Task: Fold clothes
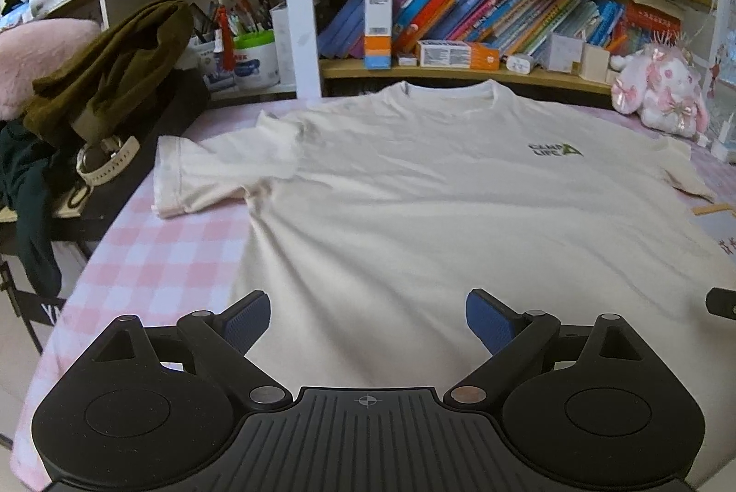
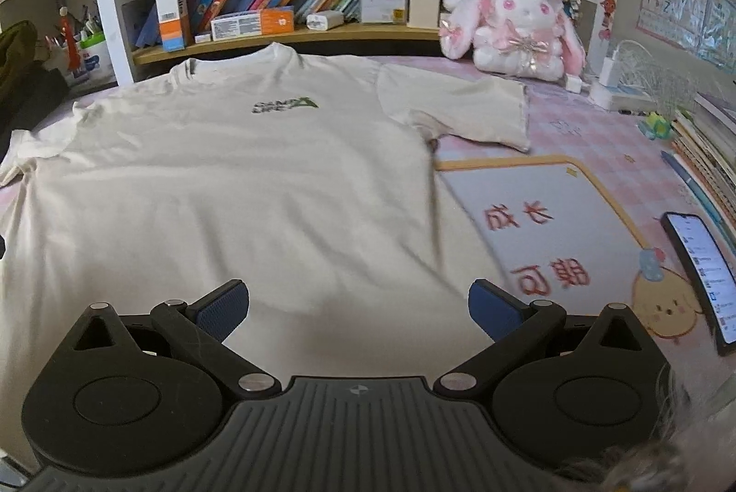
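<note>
A cream T-shirt (image 1: 414,197) (image 2: 221,188) lies spread flat, front up, on a pink checked tablecloth (image 1: 152,257), collar toward the shelves and both short sleeves out. A small green logo (image 1: 554,149) (image 2: 285,105) is on its chest. My left gripper (image 1: 368,319) hovers open above the shirt's lower hem, left of centre, holding nothing. My right gripper (image 2: 359,310) also stands open over the hem near the shirt's right side, its blue pads (image 2: 494,310) wide apart and empty.
Olive and dark clothes (image 1: 106,73) are piled on a black stand left of the table. A bookshelf (image 1: 460,73) runs along the back. A pink plush rabbit (image 2: 520,27), a desk mat (image 2: 552,216), a lit phone (image 2: 704,276) and stacked books lie to the right.
</note>
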The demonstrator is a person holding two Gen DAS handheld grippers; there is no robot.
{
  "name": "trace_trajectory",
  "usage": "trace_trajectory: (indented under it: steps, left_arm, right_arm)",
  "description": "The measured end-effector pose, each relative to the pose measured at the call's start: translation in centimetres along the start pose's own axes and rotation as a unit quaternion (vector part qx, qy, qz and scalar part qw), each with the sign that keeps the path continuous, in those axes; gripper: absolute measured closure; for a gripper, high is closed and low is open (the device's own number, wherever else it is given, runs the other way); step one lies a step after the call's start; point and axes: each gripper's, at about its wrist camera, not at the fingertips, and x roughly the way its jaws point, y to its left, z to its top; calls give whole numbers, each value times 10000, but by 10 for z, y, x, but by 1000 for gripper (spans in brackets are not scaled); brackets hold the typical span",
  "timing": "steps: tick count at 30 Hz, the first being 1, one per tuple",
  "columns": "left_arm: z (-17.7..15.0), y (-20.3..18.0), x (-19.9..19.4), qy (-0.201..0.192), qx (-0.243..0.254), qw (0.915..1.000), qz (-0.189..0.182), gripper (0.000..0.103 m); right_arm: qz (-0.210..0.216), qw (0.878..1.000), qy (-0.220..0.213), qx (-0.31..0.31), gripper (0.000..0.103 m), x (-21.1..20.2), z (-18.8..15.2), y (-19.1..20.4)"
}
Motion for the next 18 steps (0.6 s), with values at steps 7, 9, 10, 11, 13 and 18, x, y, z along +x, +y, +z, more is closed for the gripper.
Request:
trace_trajectory:
  steps: [7, 9, 10, 11, 13, 18]
  left_arm:
    - [10, 41, 17, -46, -125, 9999, -95, 9]
    - [13, 54, 22, -18, -265, 9996, -137, 9]
    - [15, 61, 25, 1, -342, 9993, -167, 9]
    - [16, 68, 28, 33, -427, 9989, -212, 9]
    - [18, 79, 34, 100, -583, 9979, -276, 9]
    - [21, 106, 47, 153, -916, 9955, -201, 9]
  right_arm:
    - [-51, 10000, -44, 47, 0, 8, 8, 37]
    - [-11, 10000, -52, 33, 0, 9, 9, 47]
    - [5, 10000, -53, 16, 0, 9, 10, 52]
    - [10, 10000, -48, -11, 0, 9, 10, 57]
    - [3, 10000, -41, -63, 0, 9, 11, 65]
    - [-140, 9998, 6, -114, 0, 7, 10, 77]
